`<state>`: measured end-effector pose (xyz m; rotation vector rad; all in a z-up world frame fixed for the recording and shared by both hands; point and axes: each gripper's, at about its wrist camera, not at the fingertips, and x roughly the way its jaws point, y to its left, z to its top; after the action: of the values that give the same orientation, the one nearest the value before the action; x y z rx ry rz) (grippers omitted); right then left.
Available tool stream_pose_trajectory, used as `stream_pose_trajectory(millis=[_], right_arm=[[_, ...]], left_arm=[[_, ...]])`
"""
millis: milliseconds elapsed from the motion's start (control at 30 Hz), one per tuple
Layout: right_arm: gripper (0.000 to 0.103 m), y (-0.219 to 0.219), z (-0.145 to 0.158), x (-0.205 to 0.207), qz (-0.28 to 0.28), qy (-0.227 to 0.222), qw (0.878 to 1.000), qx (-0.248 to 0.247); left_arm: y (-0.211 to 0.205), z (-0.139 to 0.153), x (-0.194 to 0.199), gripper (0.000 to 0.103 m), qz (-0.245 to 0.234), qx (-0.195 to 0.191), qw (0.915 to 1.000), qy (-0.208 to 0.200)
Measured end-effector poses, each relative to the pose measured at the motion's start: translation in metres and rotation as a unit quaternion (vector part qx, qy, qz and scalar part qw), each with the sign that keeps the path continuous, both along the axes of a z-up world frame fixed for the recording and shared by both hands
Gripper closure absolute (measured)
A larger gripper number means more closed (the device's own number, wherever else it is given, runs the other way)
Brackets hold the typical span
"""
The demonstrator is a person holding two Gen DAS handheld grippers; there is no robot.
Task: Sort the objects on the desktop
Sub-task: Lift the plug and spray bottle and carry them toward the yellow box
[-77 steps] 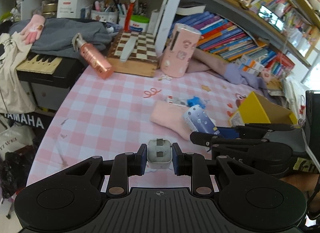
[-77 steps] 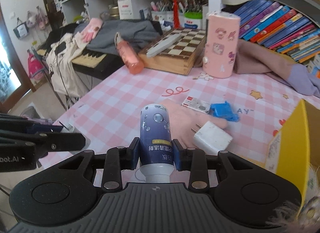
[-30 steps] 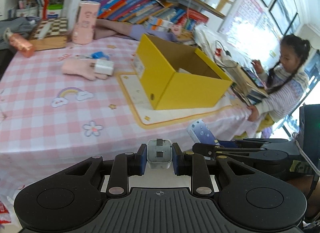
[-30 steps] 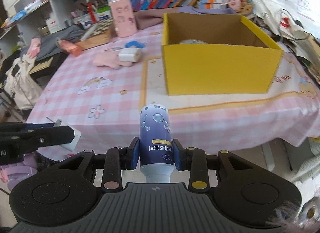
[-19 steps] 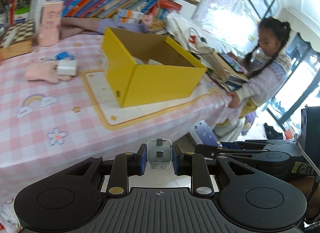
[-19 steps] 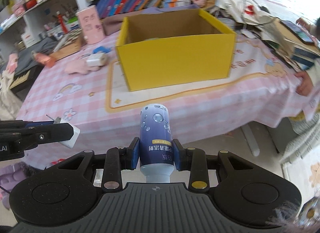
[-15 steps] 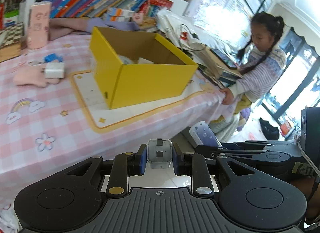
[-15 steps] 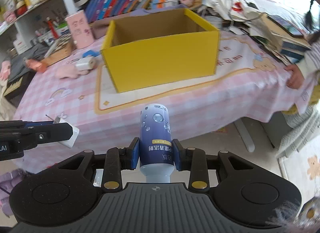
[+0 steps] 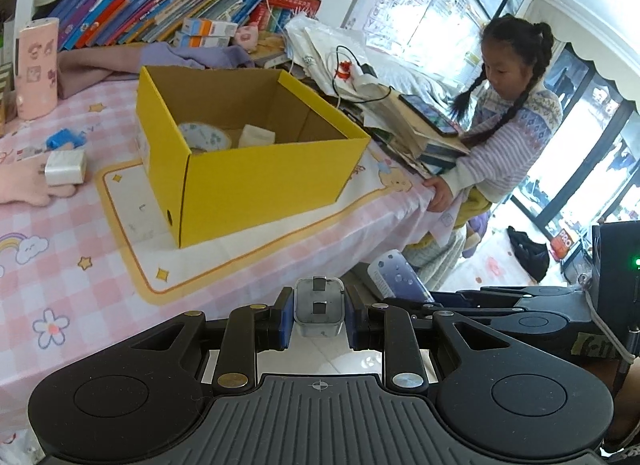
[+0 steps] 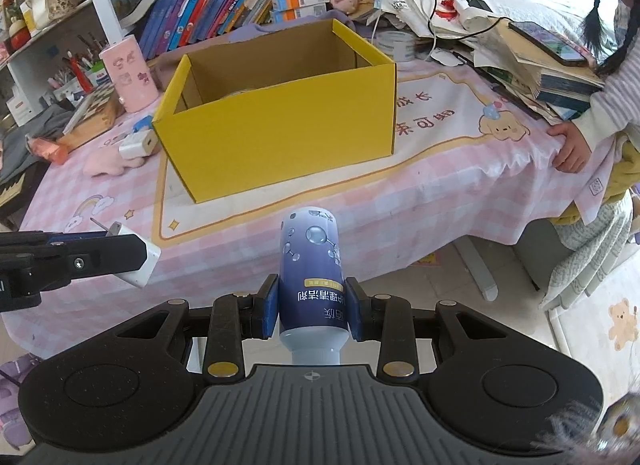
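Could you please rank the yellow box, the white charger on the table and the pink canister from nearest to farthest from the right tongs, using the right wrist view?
From the right tongs, which are shut on the blue bottle:
1. Yellow box, straight ahead on the table.
2. White charger, ahead to the left, beside the box.
3. Pink canister, farther back left, near the shelves.

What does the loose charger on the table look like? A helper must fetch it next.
Start at the open yellow cardboard box on the pink checked tablecloth. Beside its far end, a white cube-shaped plug charger lies on a pale pink plush glove. Its boxy white body sets it apart from the small blue item behind it.
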<state>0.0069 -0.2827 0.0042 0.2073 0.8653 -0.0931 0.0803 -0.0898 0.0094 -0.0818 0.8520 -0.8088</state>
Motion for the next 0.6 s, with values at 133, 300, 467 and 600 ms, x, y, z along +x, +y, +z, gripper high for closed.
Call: stream_pose_trajectory(millis=[133, 300, 467, 600], right_arm=[[0.072, -0.008, 0.000, 0.011, 0.007, 0.001, 1.000, 0.001], [0.072, -0.017, 0.002, 0.024, 0.018, -0.001, 1.000, -0.003], [0.072, -0.028, 0.011, 0.038, 0.026, -0.020, 0.999, -0.003], [0.072, -0.040, 0.025, 0.055, 0.031, -0.048, 0.998, 0.005]], left_arm=[[-0.007, 0.002, 0.009, 0.079, 0.008, -0.002, 1.0000, 0.000], [-0.019, 0.005, 0.021, 0.079, 0.013, -0.005, 0.9999, -0.001], [-0.033, 0.015, 0.036, 0.079, 0.015, -0.012, 0.9997, -0.016], [-0.043, 0.027, 0.051, 0.079, 0.023, -0.016, 0.9989, -0.039]])
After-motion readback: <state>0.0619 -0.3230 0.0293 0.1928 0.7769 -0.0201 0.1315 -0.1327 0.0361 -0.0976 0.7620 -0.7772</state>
